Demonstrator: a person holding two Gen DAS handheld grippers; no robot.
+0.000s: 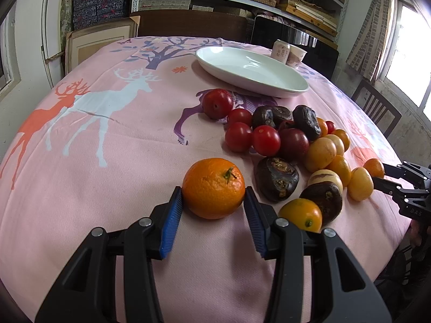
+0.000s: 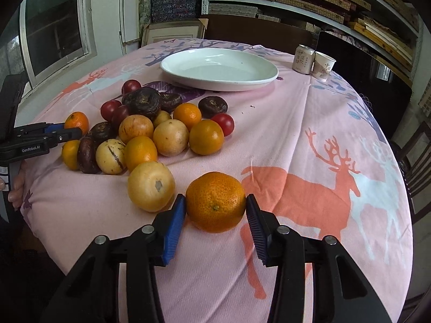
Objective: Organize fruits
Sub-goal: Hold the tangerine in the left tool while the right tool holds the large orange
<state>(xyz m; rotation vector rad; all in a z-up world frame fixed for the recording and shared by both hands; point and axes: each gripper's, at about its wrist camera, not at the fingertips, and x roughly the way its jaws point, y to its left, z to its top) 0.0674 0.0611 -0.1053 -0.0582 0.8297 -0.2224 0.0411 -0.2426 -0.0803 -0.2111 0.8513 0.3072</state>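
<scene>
1. The left gripper [image 1: 213, 197] has its blue pads closed partway against both flanks of a mandarin [image 1: 214, 187] that sits on the pink tablecloth [image 1: 121, 161]; the jaws stand about as wide as the fruit, so I judge it gripped but not lifted
2. The right gripper [image 2: 215, 206] has its pads touching another mandarin [image 2: 215, 201] in the same way, also resting on the cloth
3. A pale yellow fruit [image 2: 151, 186] lies just to the left of the right claw's left finger; a lift that swings that way could knock it rolling
4. Just right of the left claw's right finger sit a small orange fruit [image 1: 301, 214] and a dark water chestnut [image 1: 277, 178]; a sideways drift could scatter them
5. Round, smooth skin held only at its widest line could slip out if the pads ease off mid-carry
6. The white plate [image 2: 269, 76] waits empty ahead of both claws, beyond the fruit pile; if both arrive together they could collide over it
7. The cloth could drag and wrinkle if a fingertip snags it
</scene>
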